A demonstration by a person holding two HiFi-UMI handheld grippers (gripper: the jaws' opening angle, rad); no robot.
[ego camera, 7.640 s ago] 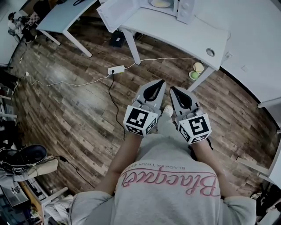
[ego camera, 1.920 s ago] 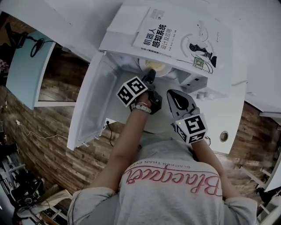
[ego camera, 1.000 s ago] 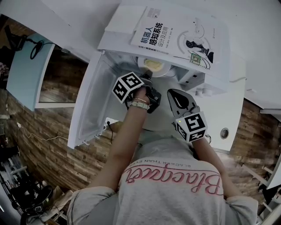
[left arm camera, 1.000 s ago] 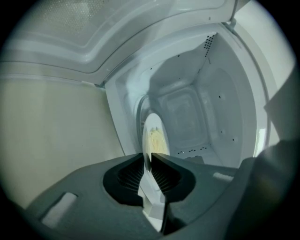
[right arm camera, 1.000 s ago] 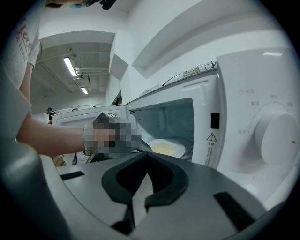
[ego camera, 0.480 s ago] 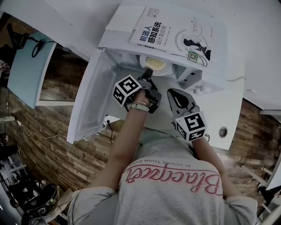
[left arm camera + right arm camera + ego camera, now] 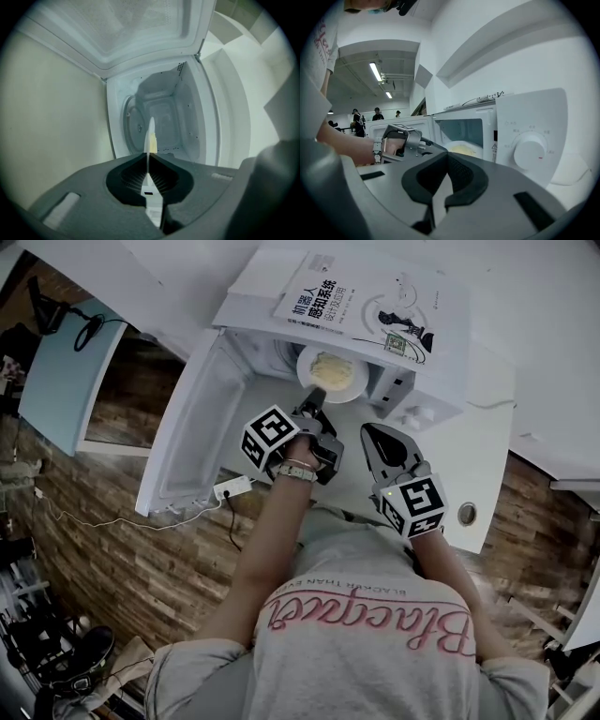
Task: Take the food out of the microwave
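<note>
A white plate (image 7: 349,382) with yellow food (image 7: 327,366) sticks halfway out of the white microwave (image 7: 427,395), whose door (image 7: 192,427) stands wide open to the left. My left gripper (image 7: 317,396) is shut on the plate's near rim. In the left gripper view the plate (image 7: 151,133) shows edge-on between the pads of that gripper (image 7: 149,157), with the cavity (image 7: 161,115) behind. My right gripper (image 7: 376,435) is shut on nothing, to the right of the left one. In the right gripper view it (image 7: 446,157) faces the plate (image 7: 461,149) and the dial (image 7: 529,151).
A large book (image 7: 370,296) lies on the microwave's top. The microwave stands on a white desk (image 7: 487,456) with a round cable hole (image 7: 466,514). A power strip (image 7: 230,488) lies on the wooden floor. A pale blue table (image 7: 61,362) stands at the left. People stand far off (image 7: 377,114).
The left gripper closed on the plate's rim and drew it back and up, so more of the plate and food shows outside the microwave. The right gripper shifted slightly.
</note>
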